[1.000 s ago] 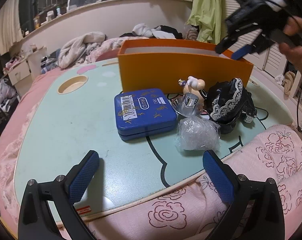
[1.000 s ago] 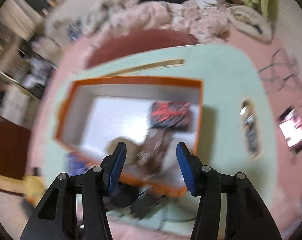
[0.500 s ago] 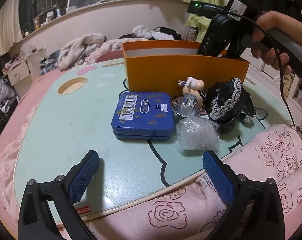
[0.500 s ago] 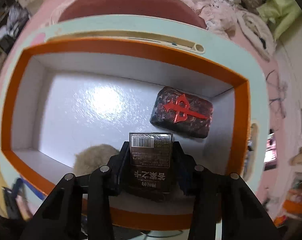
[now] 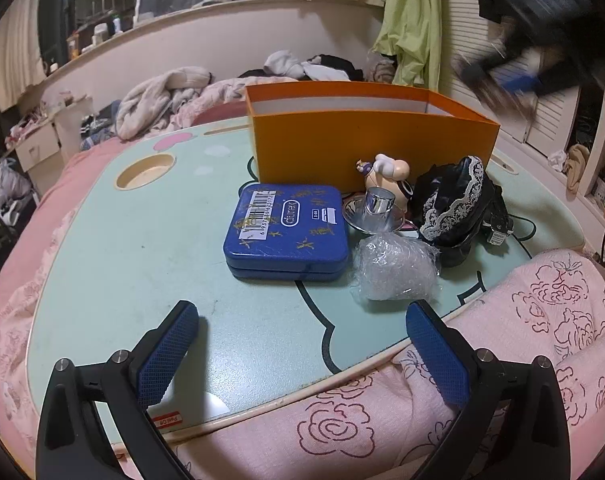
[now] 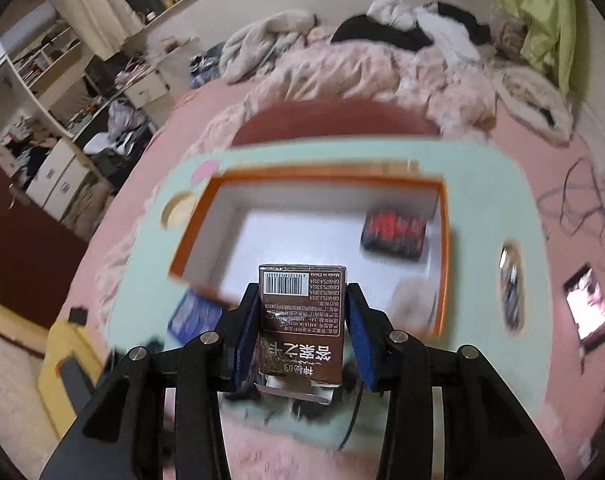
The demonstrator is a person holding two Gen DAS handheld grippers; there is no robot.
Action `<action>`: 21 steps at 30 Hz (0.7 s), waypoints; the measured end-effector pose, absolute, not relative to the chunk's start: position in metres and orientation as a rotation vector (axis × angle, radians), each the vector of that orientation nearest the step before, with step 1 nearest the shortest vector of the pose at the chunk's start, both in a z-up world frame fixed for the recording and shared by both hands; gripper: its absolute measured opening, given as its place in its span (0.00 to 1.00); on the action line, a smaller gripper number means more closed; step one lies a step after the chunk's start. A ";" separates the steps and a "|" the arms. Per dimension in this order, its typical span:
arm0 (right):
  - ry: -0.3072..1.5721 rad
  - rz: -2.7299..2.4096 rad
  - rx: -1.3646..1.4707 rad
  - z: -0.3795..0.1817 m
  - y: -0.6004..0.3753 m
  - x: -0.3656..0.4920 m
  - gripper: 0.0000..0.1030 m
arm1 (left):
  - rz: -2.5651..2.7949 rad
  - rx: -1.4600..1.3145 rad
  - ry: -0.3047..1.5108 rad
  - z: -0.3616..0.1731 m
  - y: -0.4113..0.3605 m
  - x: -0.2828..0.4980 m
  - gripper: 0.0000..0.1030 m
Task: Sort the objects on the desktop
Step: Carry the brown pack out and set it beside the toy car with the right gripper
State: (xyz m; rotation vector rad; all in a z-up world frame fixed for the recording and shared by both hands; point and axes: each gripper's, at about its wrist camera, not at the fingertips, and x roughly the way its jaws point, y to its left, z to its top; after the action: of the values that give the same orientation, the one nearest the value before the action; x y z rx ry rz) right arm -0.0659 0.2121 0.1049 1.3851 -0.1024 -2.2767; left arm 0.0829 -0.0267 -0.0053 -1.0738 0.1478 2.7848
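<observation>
Gripping brown cardboard card box [image 6: 302,320] in right gripper [image 6: 300,334], pads clenched on its sides, above open orange rectangular storage box [image 6: 444,240]; left gripper [image 5: 298,344] spread wide, empty, over mint tabletop [image 5: 142,264]

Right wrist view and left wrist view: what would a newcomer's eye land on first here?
In the right wrist view, the brown printed box pinched in the right gripper, above the open orange box with a dark red-marked case inside. In the left wrist view, the blue tin in front of the orange box on the mint table, beside a bubble-wrap bundle, with the left gripper open and empty.
</observation>
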 end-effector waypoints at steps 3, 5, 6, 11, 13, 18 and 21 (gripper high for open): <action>-0.120 -2.263 1.444 0.076 0.231 -0.047 0.42 | 2.784 -1.073 0.147 -0.005 -0.027 0.083 1.00; -0.109 -2.370 1.468 0.060 0.252 -0.043 0.42 | 2.784 -1.073 0.147 -0.005 -0.027 0.083 1.00; -0.108 -2.424 1.481 0.052 0.260 -0.040 0.42 | 2.785 -1.073 0.147 -0.006 -0.027 0.083 1.00; -0.149 -2.407 1.512 0.018 0.258 -0.053 0.44 | 2.784 -1.072 0.146 -0.005 -0.027 0.082 1.00; -0.221 -2.412 1.400 0.022 0.253 -0.052 0.45 | 2.784 -1.071 0.146 -0.005 -0.027 0.083 1.00; -0.197 -2.533 1.260 0.039 0.257 -0.027 0.68 | 2.785 -1.071 0.146 -0.005 -0.027 0.083 1.00; -0.070 -2.602 1.188 0.040 0.263 0.000 0.68 | 2.784 -1.070 0.145 -0.006 -0.028 0.083 1.00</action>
State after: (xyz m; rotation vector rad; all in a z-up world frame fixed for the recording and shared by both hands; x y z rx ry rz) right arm 0.0005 0.2630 0.0396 1.1875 -0.0699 -2.6025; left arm 0.0831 -0.0279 -0.0056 -1.0701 0.1451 2.7844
